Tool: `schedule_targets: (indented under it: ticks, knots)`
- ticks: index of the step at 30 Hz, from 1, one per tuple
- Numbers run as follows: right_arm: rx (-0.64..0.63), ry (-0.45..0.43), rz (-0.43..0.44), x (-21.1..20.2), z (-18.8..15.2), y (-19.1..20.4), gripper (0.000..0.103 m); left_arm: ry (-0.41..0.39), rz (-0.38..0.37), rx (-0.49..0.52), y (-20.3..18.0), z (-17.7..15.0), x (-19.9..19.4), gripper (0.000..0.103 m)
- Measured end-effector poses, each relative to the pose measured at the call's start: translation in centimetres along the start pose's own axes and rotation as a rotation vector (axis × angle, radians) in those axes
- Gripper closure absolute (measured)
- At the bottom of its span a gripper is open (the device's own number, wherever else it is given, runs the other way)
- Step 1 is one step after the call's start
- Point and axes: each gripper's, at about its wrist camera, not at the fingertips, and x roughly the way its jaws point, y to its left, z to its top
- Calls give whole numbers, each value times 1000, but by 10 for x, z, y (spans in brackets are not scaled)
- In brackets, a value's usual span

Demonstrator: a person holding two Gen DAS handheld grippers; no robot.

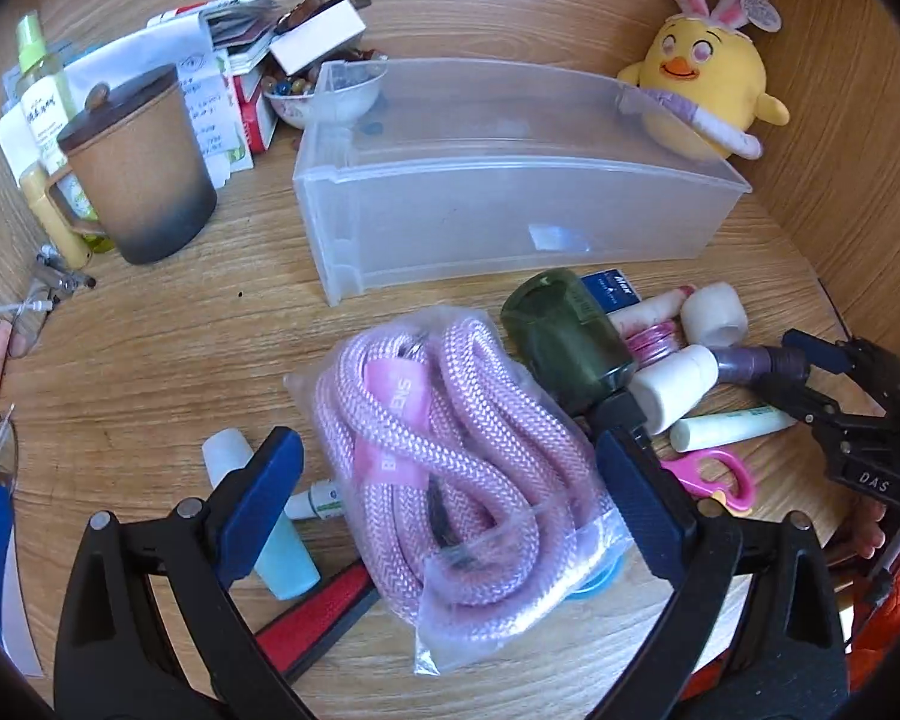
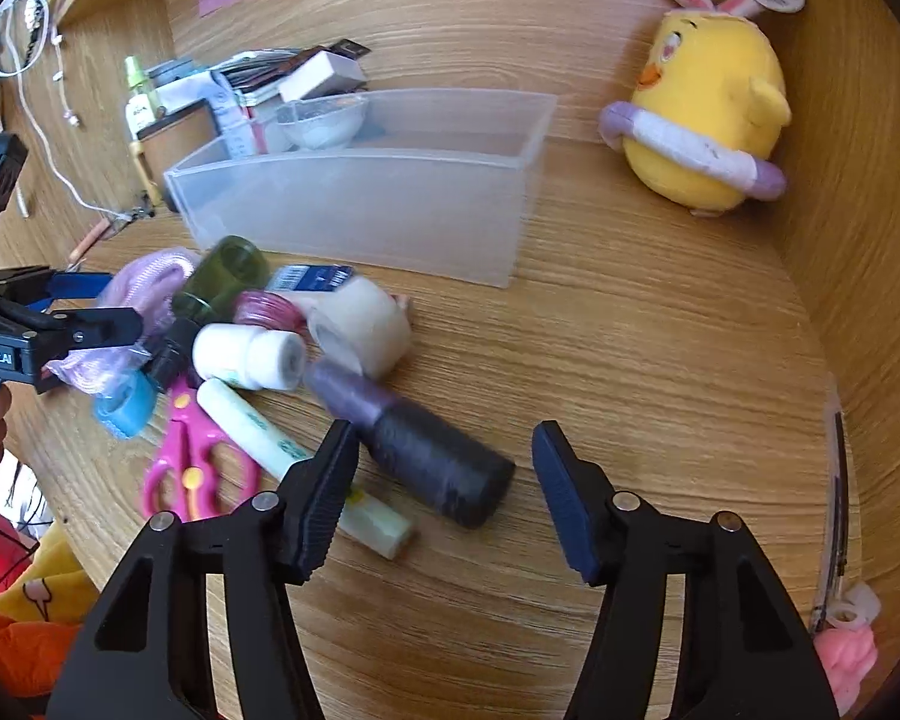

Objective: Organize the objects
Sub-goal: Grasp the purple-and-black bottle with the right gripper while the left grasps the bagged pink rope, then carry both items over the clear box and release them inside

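A wood-grain worktop (image 1: 168,360) walled in matching wood carries an empty translucent bin (image 1: 510,204), with the bagged pink rope (image 1: 450,450) between the wide left hand-held gripper (image 1: 450,480) and a purple bottle (image 2: 414,438) between the half-spread right hand-held gripper (image 2: 444,492), pads apart from it.

The left gripper (image 1: 450,510) is showing black triangular arms with open cut-outs, silver rivets at the pivots and dark blue ribbed pads (image 1: 258,504). The right gripper (image 2: 444,492) is looking the same (its body, at the right edge of the left wrist view, is bearing white letters "DAS"). An orange sleeve (image 2: 12,654) is showing at the lower left of the right wrist view.
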Motion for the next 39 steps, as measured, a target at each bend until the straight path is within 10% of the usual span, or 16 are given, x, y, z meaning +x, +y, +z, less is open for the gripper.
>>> schedule_targets:
  ticks: [10,26,31,39]
  knots:
    - [-21,-16,21,-6,1,-5,48,10,64,51,15,-17,-14,3]
    - [-16,41,-38,19,25,32,11,-4,30,31,13,-6,12,4]
    - [-7,107,-69,35,33,29,9,-56,47,72,9,-10,5,29]
    - [-5,91,-111,40,36,27,14,-108,47,79,9,-10,-6,39]
